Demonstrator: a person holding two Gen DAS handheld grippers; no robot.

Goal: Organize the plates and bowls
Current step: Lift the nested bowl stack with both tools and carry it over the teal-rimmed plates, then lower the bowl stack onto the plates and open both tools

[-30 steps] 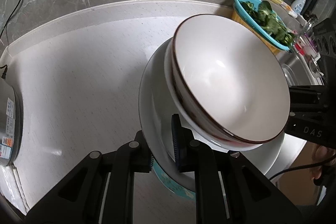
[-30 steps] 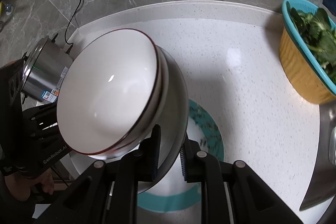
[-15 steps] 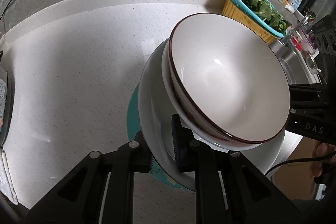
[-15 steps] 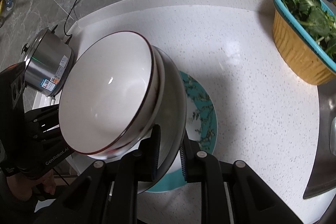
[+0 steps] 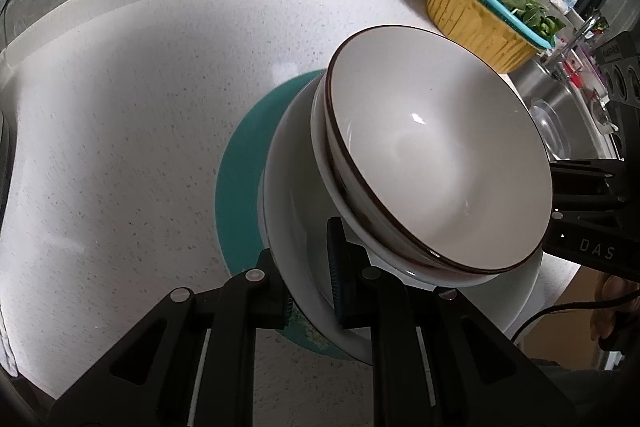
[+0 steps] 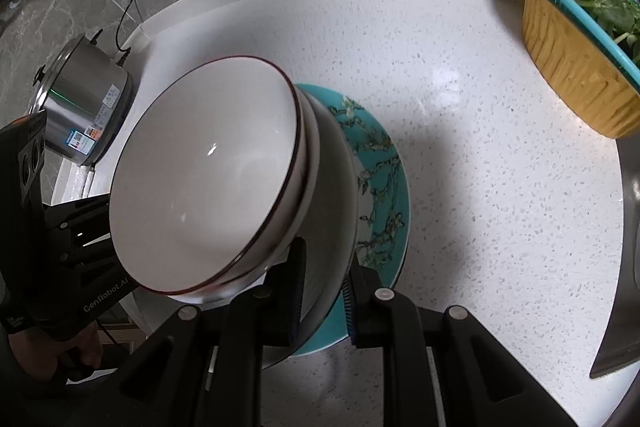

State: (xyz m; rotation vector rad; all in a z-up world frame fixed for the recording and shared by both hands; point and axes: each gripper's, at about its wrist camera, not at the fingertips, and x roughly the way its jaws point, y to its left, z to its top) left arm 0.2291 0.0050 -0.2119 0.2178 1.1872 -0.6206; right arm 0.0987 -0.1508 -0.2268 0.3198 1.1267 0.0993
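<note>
Both the left gripper [image 5: 310,269] and right gripper [image 6: 322,293] clench the wide white ceramic plate [image 5: 296,227] carrying 2 stacked brown-rimmed white bowls [image 5: 436,163] above a round teal floral plate [image 6: 380,163].

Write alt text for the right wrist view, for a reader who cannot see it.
The right claw grips the rim of a white plate carrying two nested brown-rimmed bowls, above a teal floral plate on a speckled white counter. A steel cooker stands at left, and a basket of greens at right.
</note>
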